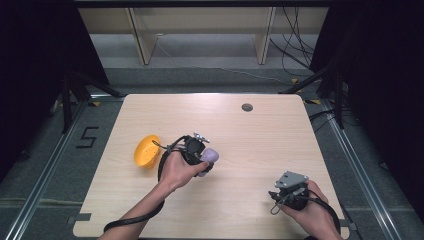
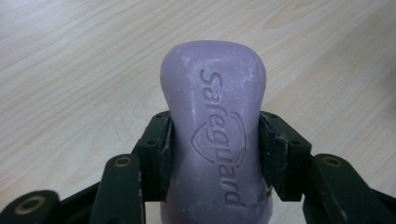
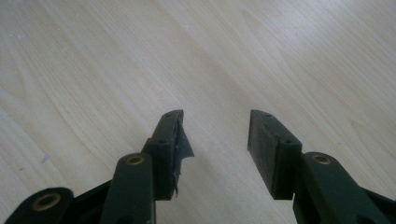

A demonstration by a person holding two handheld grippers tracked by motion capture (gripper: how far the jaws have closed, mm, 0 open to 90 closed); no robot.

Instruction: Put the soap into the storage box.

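On the pale wooden table [image 1: 250, 145] we see our left gripper [image 2: 214, 140] clamping a purple soap bar [image 2: 215, 121], an orange bowl [image 1: 146, 150] just beside it; our right gripper [image 3: 214, 135] gapes, nothing between its jaws.

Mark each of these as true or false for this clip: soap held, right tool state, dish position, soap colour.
1. The left tool is clamped on the soap bar. True.
2. The right tool holds a sponge. False: its jaws stand open with only bare table between them.
3. The yellow dish lies on the table to the left of the left hand. True.
4. The soap bar is green. False: it is pale purple.
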